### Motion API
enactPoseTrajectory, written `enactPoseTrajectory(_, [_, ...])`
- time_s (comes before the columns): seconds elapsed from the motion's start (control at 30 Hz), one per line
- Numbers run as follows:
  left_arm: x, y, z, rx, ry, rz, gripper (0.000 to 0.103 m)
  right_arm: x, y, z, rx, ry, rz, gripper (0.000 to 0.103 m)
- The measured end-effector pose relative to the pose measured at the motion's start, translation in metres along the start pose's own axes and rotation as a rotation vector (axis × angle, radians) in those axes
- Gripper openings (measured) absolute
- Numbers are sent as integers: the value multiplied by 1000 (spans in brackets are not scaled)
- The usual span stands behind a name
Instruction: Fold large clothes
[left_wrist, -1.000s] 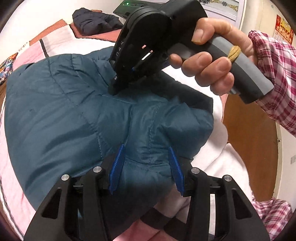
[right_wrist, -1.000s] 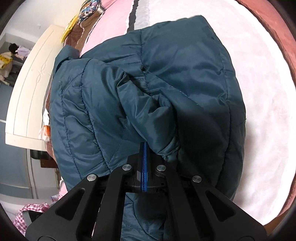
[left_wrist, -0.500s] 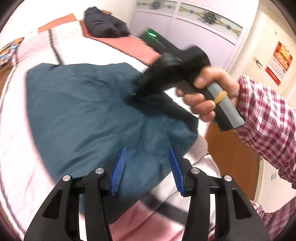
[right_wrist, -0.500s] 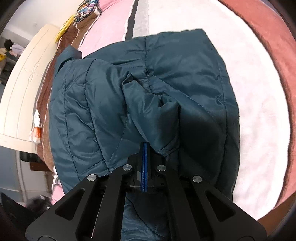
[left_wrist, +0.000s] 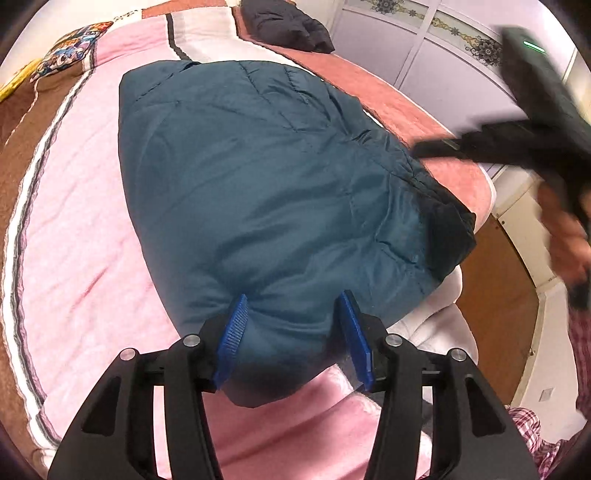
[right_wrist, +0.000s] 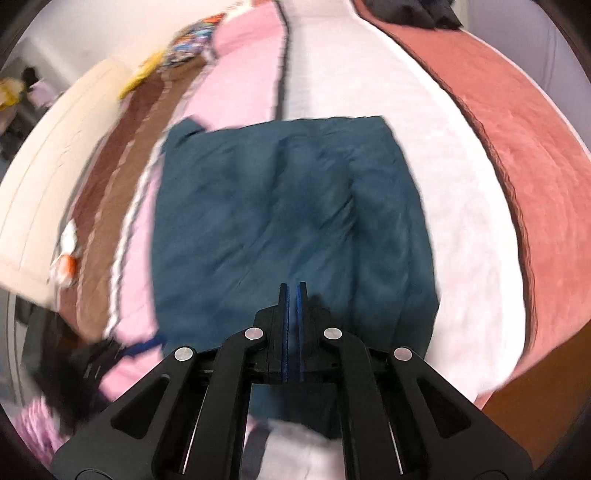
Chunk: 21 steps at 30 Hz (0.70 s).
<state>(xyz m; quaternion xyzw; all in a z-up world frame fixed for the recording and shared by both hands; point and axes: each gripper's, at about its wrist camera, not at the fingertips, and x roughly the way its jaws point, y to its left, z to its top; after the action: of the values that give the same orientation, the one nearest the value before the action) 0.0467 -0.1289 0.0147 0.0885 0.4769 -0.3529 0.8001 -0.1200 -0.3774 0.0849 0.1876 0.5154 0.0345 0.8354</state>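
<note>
the teal puffer jacket (left_wrist: 280, 192) lies folded into a rough rectangle on the bed (left_wrist: 85, 236), spread over the pink and white stripes of the blanket, with its near end by the bed's foot edge. in the right wrist view the same jacket (right_wrist: 288, 221) shows as a flat block, its far edge straight across the blanket and a small flap poking out at the far left corner.

at the jacket's near end, the left gripper (left_wrist: 293, 334) sits with its jaws apart and a rounded bulge of the fabric between the blue pads (left_wrist: 234, 332); the cloth fills the gap and touches both pads, though whether they truly pinch it i cannot tell.

the right gripper (right_wrist: 292, 321) hangs above the jacket's near part, its jaws having just opened a crack: a thin slit shows between the pads and no cloth is in it. from the left wrist view that right gripper (left_wrist: 436, 149) is a dark blur off the jacket's right side, clear of the fabric, held by a blurred hand (left_wrist: 565, 236).

beyond the jacket's far end, a dark garment (left_wrist: 286, 24) lies on the rust-coloured strip of the bed. a patterned cushion (left_wrist: 68, 51) lies past the jacket's far left corner.
</note>
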Motion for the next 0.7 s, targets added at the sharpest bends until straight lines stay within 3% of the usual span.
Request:
enactPoseTrajectory(0.1, [1,1,-1,8,0,-6,50,-7,11,-40,-50,30,14,4])
enactPoseTrajectory(0.2, [1,5,-2,13,0,-14,50,16,-3,-59,-22,78,-100,2])
enactPoseTrajectory(0.3, [4,5,-2,18,8,-23,50,40,-28,-67,93,132,-75,0])
enactPoseTrajectory(0.7, [5,0,4,23,10,-7,50,81,-36,-64,132,161,-109,0])
